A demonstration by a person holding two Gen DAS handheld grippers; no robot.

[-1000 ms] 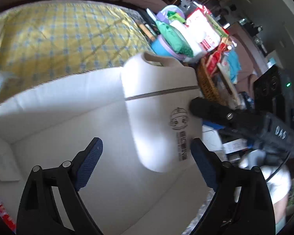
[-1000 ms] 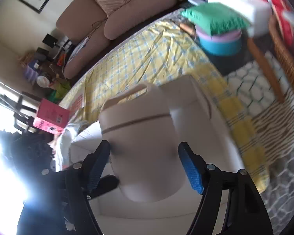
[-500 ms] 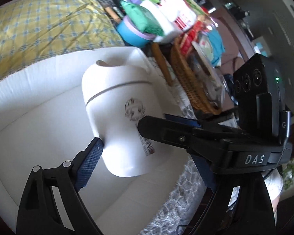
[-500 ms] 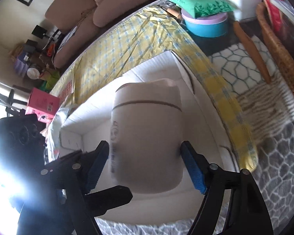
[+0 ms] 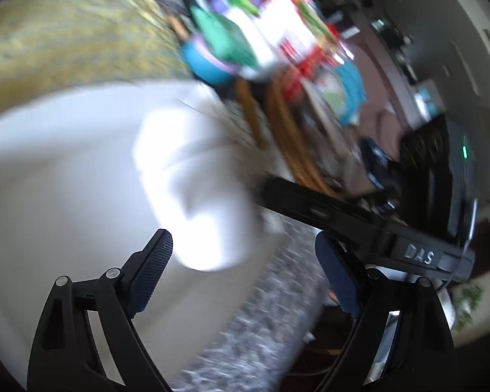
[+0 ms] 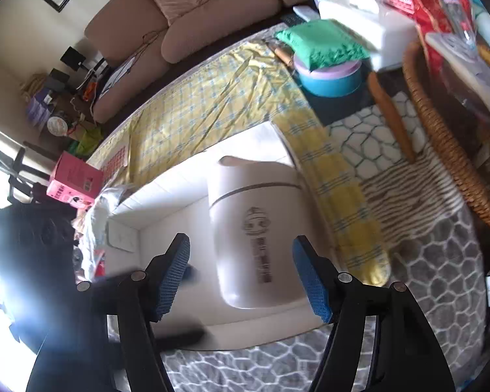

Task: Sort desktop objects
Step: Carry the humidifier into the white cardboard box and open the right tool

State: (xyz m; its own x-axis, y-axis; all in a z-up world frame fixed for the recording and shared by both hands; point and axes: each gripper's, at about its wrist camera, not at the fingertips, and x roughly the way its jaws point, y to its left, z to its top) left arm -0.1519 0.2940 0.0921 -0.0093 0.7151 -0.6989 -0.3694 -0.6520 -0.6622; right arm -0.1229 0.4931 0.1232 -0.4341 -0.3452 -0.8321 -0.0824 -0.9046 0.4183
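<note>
The white jug (image 6: 256,228) stands upright in the white box (image 6: 166,192), dead ahead between the wide-open right gripper (image 6: 241,277) (nearer); the left gripper (image 5: 245,268) is also spread, empty.

A beige sofa (image 6: 192,9) stands against a cream wall (image 6: 13,23), glare flooding from the left.

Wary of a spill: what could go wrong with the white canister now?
1. The white canister looks tilted in the white box, with the right gripper open around it, so it may tip over.
2. The left gripper, also open, is motion-blurred close by and could knock it.
</note>
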